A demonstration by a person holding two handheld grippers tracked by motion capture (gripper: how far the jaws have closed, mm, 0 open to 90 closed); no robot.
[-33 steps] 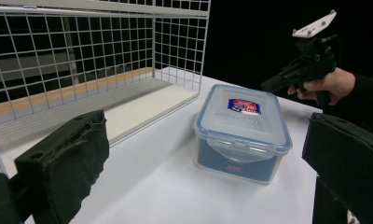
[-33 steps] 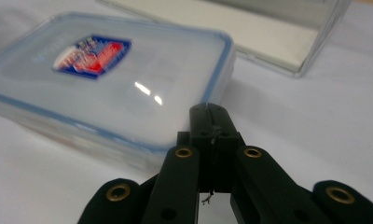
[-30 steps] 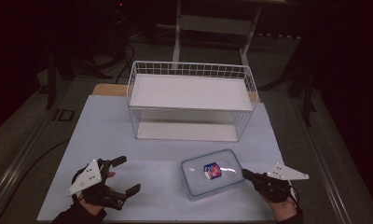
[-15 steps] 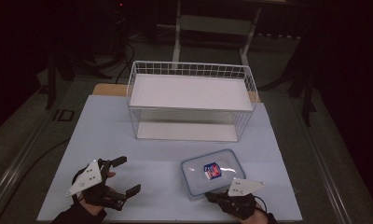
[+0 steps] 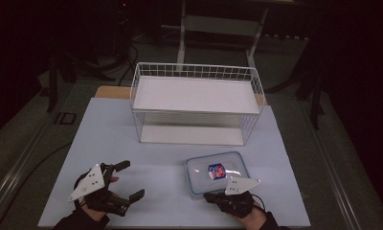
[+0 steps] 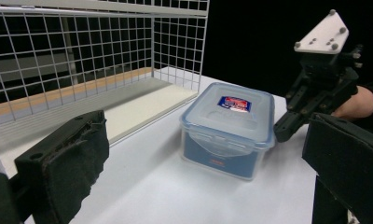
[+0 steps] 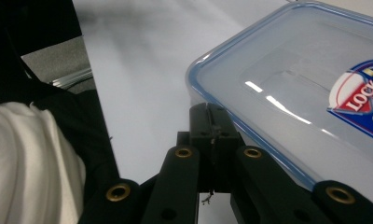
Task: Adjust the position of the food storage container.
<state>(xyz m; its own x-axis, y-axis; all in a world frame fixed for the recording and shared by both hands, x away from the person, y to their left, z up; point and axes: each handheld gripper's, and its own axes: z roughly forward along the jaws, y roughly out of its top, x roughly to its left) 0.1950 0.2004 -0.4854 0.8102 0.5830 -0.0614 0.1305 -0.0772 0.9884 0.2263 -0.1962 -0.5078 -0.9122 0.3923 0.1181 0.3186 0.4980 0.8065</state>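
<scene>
Lock-lid box (image 5: 218,172) sits on the bench (image 5: 132,143), near the front edge, right of centre, well in front of the white wire basket (image 5: 197,103). My right claw (image 5: 213,196) is pressed together with nothing between its jaws, tip right at the box's near corner; whether it touches, I can't tell. My left claw (image 5: 127,179) is spread wide and empty, well off to the left, aimed across at the box. I judge this box rigid and light, probably empty, with a smooth, slippery plastic lid, so a pinch on top will slide. Better to take it across the two long walls, or by a side latch flap. It stands upright, label up, long axis running left to right with a slight skew.
</scene>
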